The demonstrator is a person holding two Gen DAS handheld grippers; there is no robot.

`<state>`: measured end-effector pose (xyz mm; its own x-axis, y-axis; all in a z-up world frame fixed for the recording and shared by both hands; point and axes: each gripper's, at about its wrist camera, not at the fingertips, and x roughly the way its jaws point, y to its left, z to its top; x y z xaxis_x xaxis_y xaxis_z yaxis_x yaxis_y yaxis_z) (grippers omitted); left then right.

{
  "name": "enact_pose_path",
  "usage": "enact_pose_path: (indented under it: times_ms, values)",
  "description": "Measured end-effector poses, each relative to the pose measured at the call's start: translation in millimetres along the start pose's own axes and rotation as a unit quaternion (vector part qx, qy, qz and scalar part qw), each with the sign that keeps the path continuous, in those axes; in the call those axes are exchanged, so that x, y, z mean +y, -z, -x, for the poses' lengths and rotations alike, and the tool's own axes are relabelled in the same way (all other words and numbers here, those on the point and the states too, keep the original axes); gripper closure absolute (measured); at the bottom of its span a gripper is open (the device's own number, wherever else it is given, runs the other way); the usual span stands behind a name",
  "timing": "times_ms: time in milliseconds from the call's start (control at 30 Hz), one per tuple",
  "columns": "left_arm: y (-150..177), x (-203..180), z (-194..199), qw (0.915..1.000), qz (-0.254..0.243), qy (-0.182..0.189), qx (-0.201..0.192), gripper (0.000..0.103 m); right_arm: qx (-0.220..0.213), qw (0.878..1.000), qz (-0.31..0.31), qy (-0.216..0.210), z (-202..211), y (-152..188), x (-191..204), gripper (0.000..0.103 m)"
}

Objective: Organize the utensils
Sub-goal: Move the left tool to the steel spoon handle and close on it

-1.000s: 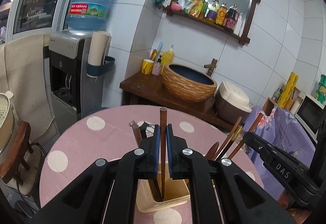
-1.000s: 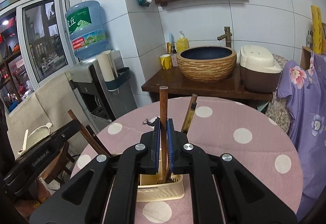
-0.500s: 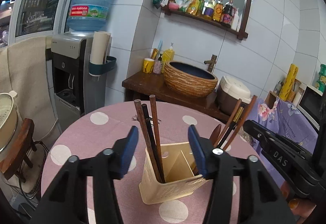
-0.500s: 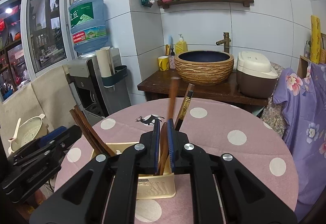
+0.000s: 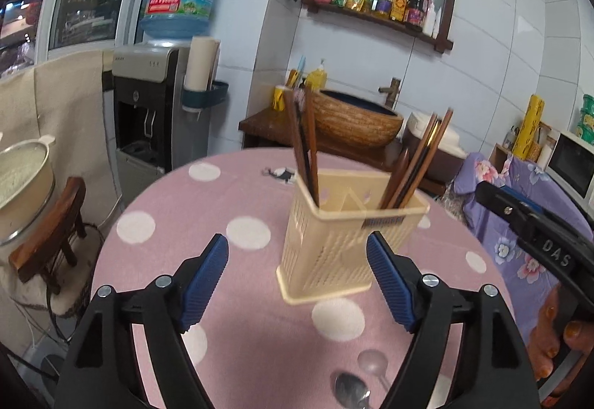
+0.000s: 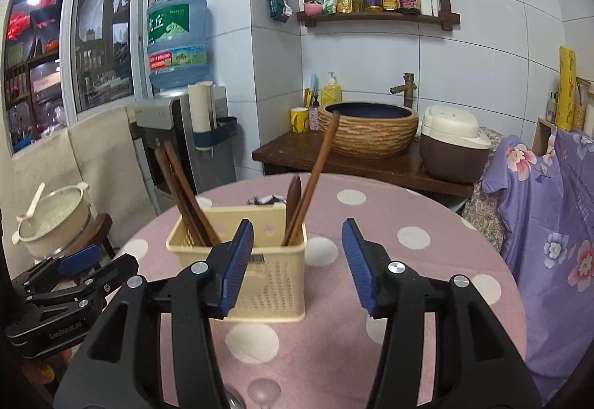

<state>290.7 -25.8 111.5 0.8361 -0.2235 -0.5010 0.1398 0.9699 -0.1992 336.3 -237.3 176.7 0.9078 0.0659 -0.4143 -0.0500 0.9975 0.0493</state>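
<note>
A cream plastic utensil holder (image 5: 345, 242) stands on the pink dotted table (image 5: 237, 297); it also shows in the right wrist view (image 6: 274, 279). Dark wooden chopsticks (image 5: 304, 145) lean in its left compartment, and more chopsticks with a wooden spoon (image 5: 415, 164) lean in its right one. In the right wrist view the left bunch (image 6: 182, 193) and the right chopsticks (image 6: 315, 178) stand the same way. My left gripper (image 5: 297, 253) is open and empty, just short of the holder. My right gripper (image 6: 297, 245) is open and empty, close in front of the holder. A metal spoon (image 5: 351, 392) lies on the table near me.
A clear spoon (image 5: 373, 362) lies beside the metal one. My right gripper's body (image 5: 534, 238) is at the right of the left view. A wooden stool (image 5: 48, 234) with a pot (image 6: 52, 219) stands left of the table. A water dispenser (image 6: 182, 134) and a basin counter (image 6: 367, 130) are behind.
Both grippers opened, let go of their chopsticks into the holder, and pulled back toward me. The chopsticks now lean in the holder's compartments.
</note>
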Motion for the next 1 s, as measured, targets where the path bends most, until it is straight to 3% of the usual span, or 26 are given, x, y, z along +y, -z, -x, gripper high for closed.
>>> enact_pose_path:
  times_ms: [267,533,800,1000]
  values:
    - [54,9,-15,0.9969,0.027,0.004,0.074,0.029,0.06,0.998,0.008,0.021,-4,62,-9,0.051]
    - [84,8,-16,0.9942,0.037,0.001,0.101,0.034,0.106,0.993,-0.008,0.044,-4,109,-20,0.051]
    - [105,3,-18,0.9911,0.044,0.003,0.126,0.047,0.123,0.99,-0.037,0.064,9,135,-37,0.051]
    - [110,-14,-25,0.9895,0.03,0.024,0.139,0.048,0.136,0.987,-0.054,0.065,10,141,-47,0.051]
